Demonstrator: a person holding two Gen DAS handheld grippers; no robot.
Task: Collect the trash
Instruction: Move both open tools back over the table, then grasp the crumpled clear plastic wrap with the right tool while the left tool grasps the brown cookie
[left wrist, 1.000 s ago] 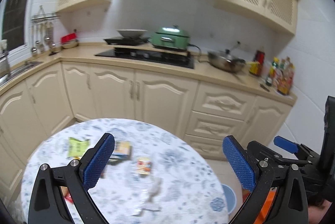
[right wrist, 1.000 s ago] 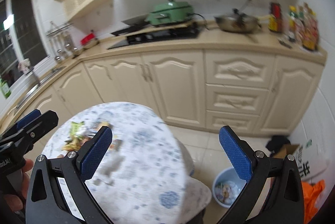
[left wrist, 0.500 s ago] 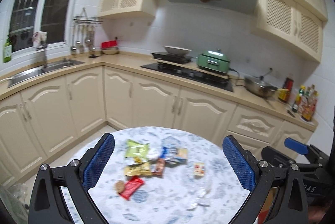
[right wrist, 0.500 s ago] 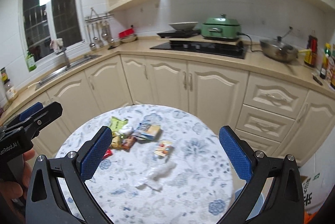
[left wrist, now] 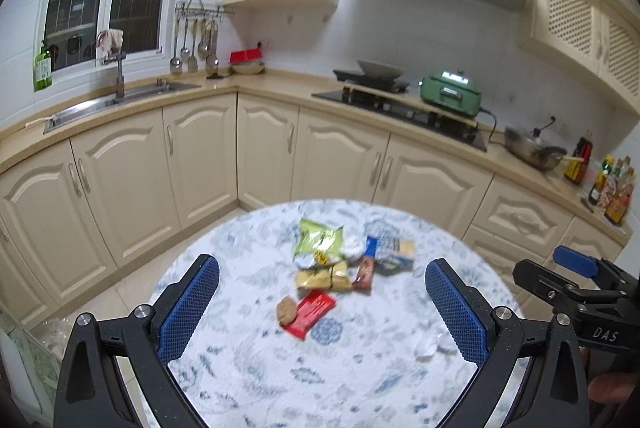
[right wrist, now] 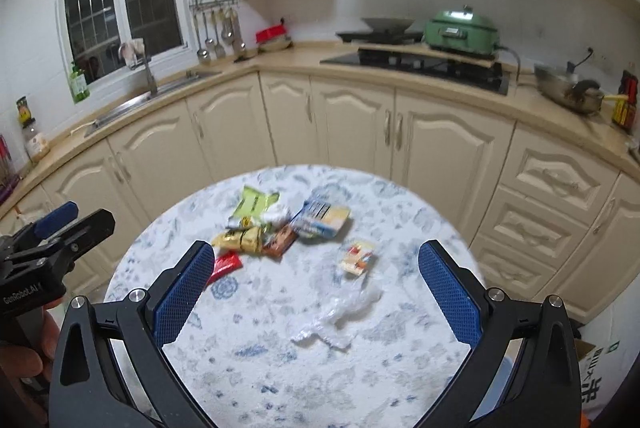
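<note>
Wrappers [left wrist: 340, 268] are clustered at the centre of the round table [left wrist: 248, 368], toward 12 o'clock from both claws, presumably left as trash to be gathered. A clear film [right wrist: 340, 312] lies apart, at 5 o'clock of the cluster. The left gripper [left wrist: 320, 312] and right gripper [right wrist: 316, 292] are held level above the near table edge, side by side, each spread wide with nothing pinched, judged ready for a first approach.
</note>
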